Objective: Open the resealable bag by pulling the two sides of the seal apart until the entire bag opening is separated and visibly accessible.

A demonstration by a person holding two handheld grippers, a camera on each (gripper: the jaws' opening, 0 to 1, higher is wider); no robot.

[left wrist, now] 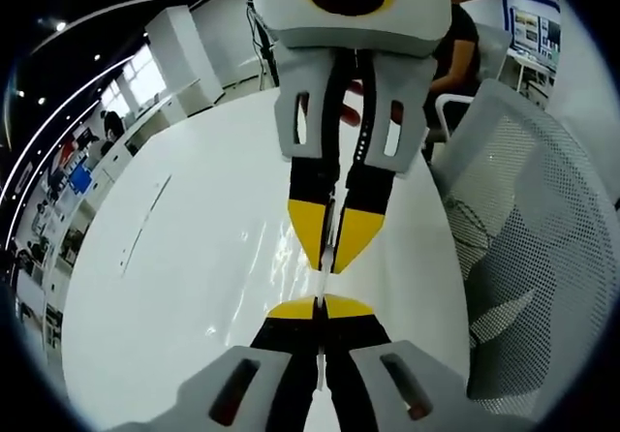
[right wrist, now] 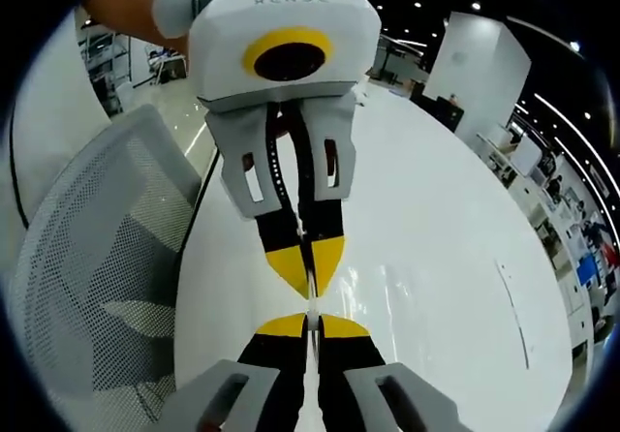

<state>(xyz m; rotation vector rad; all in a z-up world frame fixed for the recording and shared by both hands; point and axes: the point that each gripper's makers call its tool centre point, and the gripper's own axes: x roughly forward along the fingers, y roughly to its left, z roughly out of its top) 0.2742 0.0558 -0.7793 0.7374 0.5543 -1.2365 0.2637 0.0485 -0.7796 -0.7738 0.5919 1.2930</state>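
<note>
The resealable bag [left wrist: 324, 282] is clear plastic, seen edge-on as a thin pale strip held above the white table [left wrist: 194, 258]. My left gripper [left wrist: 321, 306] rises from the bottom of the left gripper view, its yellow tips shut on that strip. Facing it from above, my right gripper [left wrist: 334, 248] is also shut on the bag, tip to tip with the left. In the right gripper view the bag [right wrist: 311, 301] runs between my right gripper [right wrist: 310, 325] below and my left gripper [right wrist: 308, 258] above. Whether the seal has parted is hidden.
A white mesh chair [left wrist: 528, 258] stands close beside the table edge, seen again in the right gripper view [right wrist: 87, 258]. A person [left wrist: 460, 45] sits behind the table. White office desks and partitions [left wrist: 184, 45] line the far side.
</note>
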